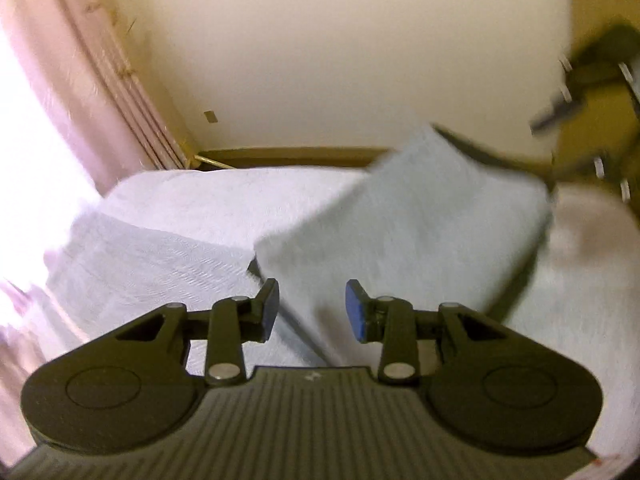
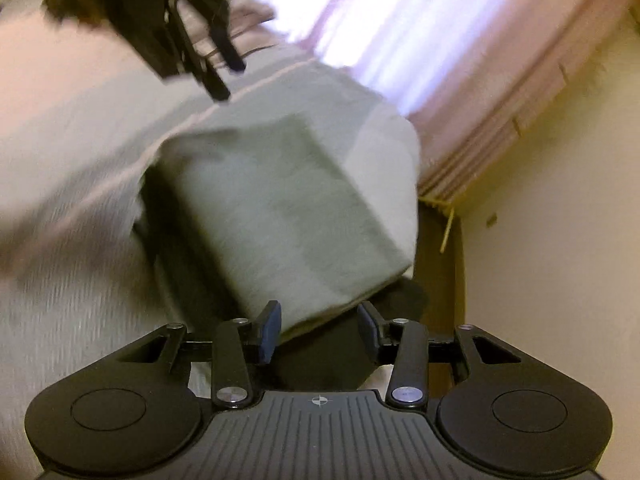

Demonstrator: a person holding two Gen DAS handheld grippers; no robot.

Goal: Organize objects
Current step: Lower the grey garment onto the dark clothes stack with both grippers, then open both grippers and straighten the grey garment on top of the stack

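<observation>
A folded pale grey towel lies on a bed with a white textured cover. A dark item shows under its near edge. My left gripper is open and low over the bed, with the towel's near corner just beyond its blue pads. My right gripper is open too, and the towel's edge reaches in between its fingers without being clamped. Each gripper appears blurred in the other's view: the right one at the upper right, the left one at the upper left.
A pink curtain hangs over a bright window beside the bed. A cream wall rises behind a brown wooden bed frame. A pale rounded cushion or pillow lies right of the towel.
</observation>
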